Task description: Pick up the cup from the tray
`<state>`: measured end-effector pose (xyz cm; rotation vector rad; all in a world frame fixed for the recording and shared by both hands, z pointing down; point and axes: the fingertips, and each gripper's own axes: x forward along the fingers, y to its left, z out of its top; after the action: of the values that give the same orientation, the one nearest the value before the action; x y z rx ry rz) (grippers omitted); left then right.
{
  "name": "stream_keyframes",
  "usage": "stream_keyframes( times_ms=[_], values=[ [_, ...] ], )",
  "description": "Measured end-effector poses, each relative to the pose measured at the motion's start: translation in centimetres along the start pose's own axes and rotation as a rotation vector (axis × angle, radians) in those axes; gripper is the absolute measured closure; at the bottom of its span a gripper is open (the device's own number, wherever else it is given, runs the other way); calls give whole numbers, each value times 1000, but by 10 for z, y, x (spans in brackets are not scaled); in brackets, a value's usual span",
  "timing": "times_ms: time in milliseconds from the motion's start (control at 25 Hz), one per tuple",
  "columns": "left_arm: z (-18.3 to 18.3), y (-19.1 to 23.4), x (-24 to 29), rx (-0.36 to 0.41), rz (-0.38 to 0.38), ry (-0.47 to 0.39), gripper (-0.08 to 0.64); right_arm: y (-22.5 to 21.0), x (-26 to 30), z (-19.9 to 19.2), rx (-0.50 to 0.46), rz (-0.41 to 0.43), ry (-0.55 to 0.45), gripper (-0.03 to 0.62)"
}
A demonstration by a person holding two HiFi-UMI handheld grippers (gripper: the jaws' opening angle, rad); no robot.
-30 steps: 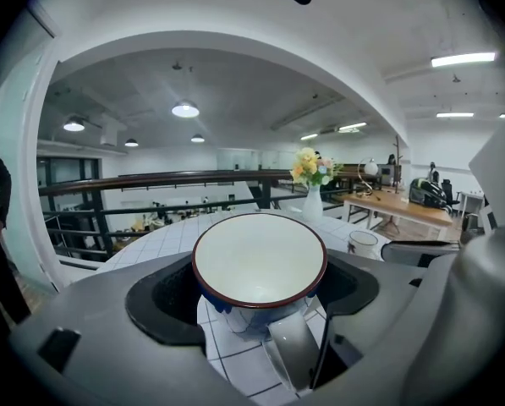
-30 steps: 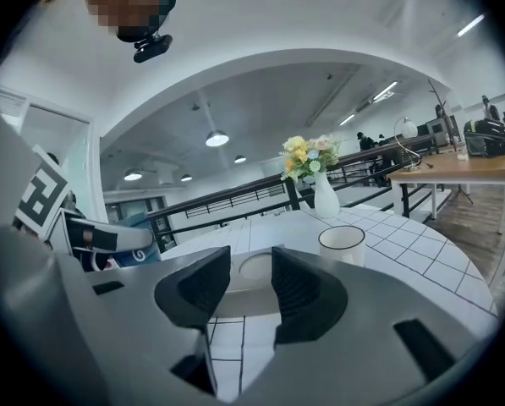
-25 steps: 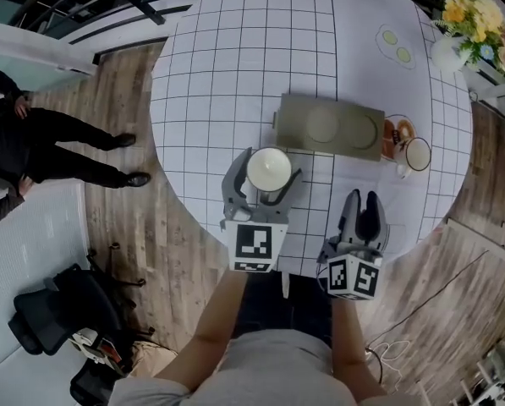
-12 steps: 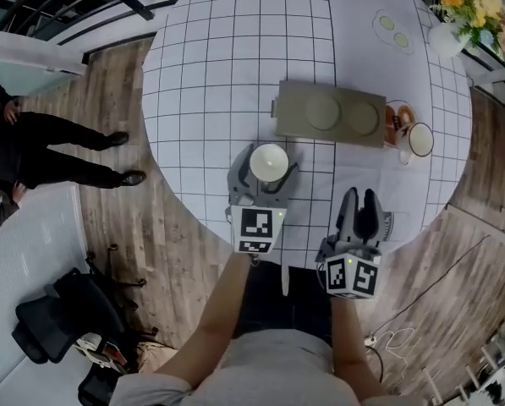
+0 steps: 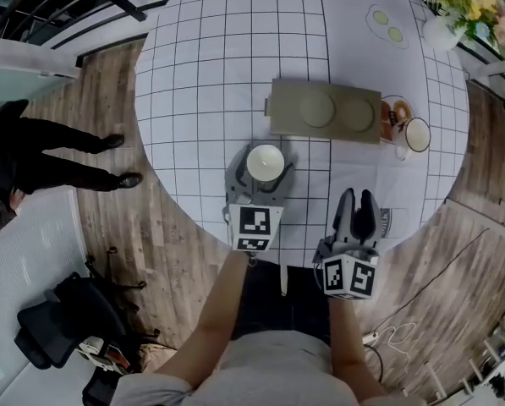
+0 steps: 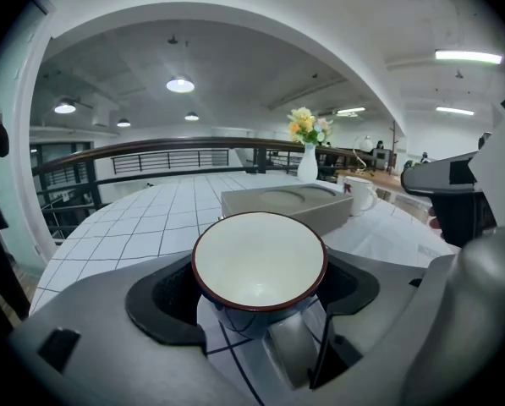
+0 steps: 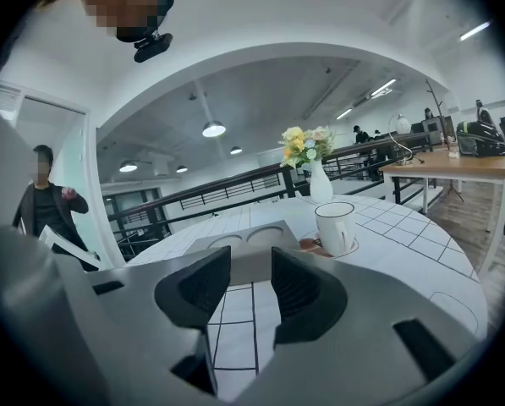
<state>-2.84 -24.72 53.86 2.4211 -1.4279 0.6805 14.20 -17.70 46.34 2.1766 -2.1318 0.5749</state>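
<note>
The white cup [image 6: 259, 260] with its dark red rim sits off the tray [image 5: 282, 108], just on its near side, above the checked table [image 5: 201, 57]. The left gripper [image 5: 262, 172] clamps it by the sides. The right gripper [image 5: 359, 203] hangs near the table edge, jaws barely apart, nothing between.

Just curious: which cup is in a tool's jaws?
The near cup, inside the left tool; the mug stands free beside the tray.
</note>
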Motion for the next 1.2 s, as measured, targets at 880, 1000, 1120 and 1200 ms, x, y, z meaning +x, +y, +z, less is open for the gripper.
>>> stream_keyframes(
  times_ms=[880, 1000, 1120, 1200],
  values=[
    [94, 23, -101, -96, 187, -368, 347, 19, 0, 36, -27, 64, -65, 547],
    [130, 17, -111, -131, 127, -439, 552, 32, 5, 56, -36, 118, -102, 578],
    [155, 0, -106, -118, 48, -469, 552, 43, 7, 70, -47, 151, -111, 584],
    [161, -15, -100, -95, 13, -463, 552, 46, 5, 79, -55, 161, -119, 584]
  ],
)
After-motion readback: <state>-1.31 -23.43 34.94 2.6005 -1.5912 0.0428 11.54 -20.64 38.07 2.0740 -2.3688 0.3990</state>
